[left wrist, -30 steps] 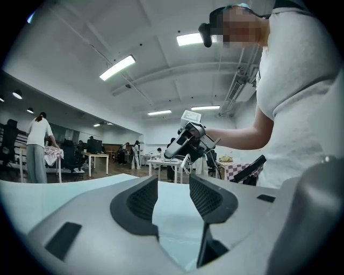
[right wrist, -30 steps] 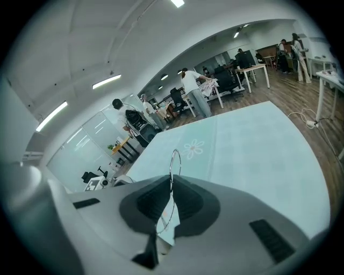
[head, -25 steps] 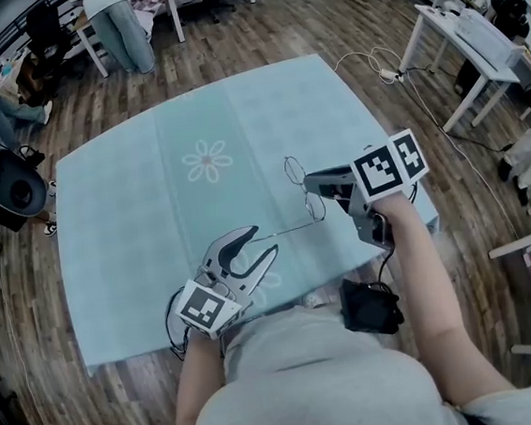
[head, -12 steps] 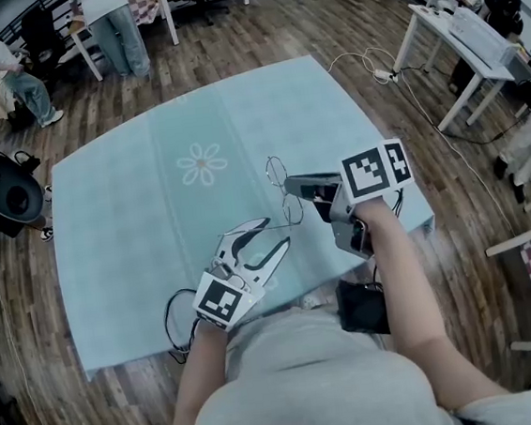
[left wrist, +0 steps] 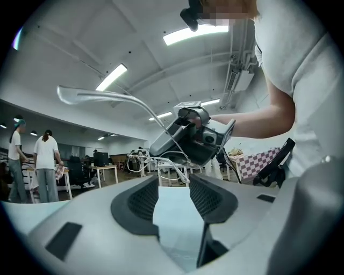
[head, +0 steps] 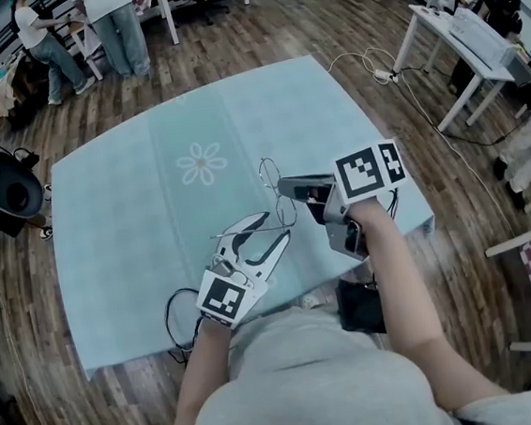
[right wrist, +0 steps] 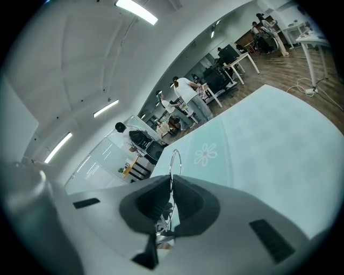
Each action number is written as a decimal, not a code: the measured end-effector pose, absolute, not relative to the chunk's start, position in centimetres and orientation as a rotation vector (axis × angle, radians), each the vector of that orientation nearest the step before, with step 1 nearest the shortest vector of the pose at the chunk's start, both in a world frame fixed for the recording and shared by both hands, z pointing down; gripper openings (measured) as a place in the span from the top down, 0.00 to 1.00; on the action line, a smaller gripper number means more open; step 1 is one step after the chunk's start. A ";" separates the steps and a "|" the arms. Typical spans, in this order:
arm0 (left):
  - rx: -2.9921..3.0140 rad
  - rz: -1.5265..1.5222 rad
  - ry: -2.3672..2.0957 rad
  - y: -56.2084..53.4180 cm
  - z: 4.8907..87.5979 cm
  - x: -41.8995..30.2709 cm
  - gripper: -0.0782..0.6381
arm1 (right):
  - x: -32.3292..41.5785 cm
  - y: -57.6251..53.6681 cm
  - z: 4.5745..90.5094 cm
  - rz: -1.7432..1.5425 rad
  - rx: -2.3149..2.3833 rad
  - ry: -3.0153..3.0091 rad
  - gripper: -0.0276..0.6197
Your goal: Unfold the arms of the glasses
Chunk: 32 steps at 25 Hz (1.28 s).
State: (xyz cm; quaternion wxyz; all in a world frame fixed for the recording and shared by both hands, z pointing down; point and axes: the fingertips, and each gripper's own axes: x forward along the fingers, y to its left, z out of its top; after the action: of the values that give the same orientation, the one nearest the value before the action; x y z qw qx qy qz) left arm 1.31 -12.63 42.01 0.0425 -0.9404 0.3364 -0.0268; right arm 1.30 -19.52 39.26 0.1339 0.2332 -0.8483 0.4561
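Observation:
Thin wire-framed glasses (head: 275, 191) hang above the pale blue tablecloth (head: 134, 221). My right gripper (head: 289, 193) is shut on the frame by the lenses; in the right gripper view one round rim (right wrist: 174, 161) sticks up out of the closed gripper (right wrist: 171, 190). One arm of the glasses (head: 244, 230) points left, across the upper finger of my left gripper (head: 275, 229). In the left gripper view that arm (left wrist: 107, 97) sweeps up and left above the gripper (left wrist: 173, 185), whose pads (left wrist: 144, 201) stand wide apart with nothing between them.
A daisy print (head: 202, 163) marks the cloth beyond the glasses. A black cable (head: 175, 312) lies at the near left edge and a black device (head: 360, 306) at the near right edge. White desks (head: 464, 40) and people (head: 118, 24) stand around the table.
Both grippers have shifted left and closer together. The left gripper has come up under the glasses, and the glasses arm now lies level, reaching further left over its upper finger.

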 end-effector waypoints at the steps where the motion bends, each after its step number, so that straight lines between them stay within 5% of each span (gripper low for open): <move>1: -2.873 -0.087 1.033 -12.7 42.0 1.2 0.64 | 1.3 -19.5 39.3 1.323 0.675 -2.458 0.93; 32: -2.863 -0.110 1.049 -12.5 42.4 -0.4 0.81 | 3.2 -20.3 40.3 1.333 0.708 -2.406 0.93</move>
State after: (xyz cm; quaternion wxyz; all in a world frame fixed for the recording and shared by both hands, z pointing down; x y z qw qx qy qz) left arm -0.37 -12.51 42.35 0.0452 -0.9374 0.3435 -0.0360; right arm 3.22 -20.30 40.32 0.1502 0.2464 -0.8375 0.4640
